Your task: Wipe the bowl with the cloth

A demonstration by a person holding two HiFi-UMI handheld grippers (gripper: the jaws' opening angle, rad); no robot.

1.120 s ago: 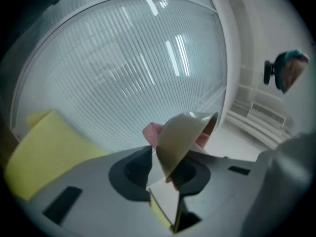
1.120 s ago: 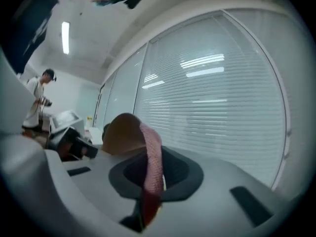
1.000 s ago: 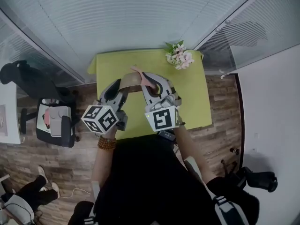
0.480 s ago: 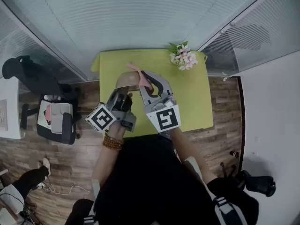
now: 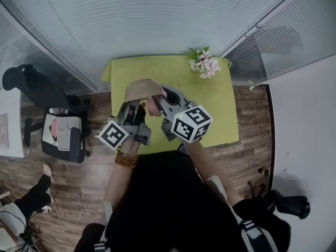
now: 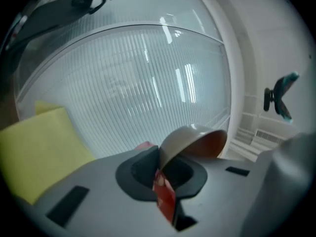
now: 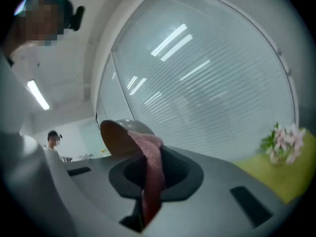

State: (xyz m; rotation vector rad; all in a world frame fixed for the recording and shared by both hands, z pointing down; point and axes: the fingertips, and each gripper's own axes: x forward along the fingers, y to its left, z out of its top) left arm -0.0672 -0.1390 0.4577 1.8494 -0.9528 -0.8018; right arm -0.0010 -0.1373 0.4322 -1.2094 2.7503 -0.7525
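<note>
Ribbed frosted glass walls [image 5: 147, 20] fill the top of the head view, with wood-plank floor [image 5: 68, 188] along the lower left and right edges. At upper centre stands a yellow-green table [image 5: 210, 109], and a black office chair [image 5: 37, 91] sits at the left edge, apart from it.

Both grippers reach up from the lower centre and meet over the table's left half. The left gripper [image 5: 137, 106] is clamped on the rim of the bowl [image 5: 142, 90]. Its own view shows the jaws pinched together on the bowl's edge. The bowl is held off the table and tipped on its side, with its tan outside toward the head camera and its brown inside toward the right gripper. The right gripper [image 5: 160, 100] sits just beside the bowl, its marker cube at centre right. Its jaws have just been closing tighter on the pink cloth [image 7: 150, 181], which runs up from between them and lies over the bowl's rim against the brown inside.

A small bunch of pink and white flowers [image 5: 206, 63] rests at the table's upper right corner.
</note>
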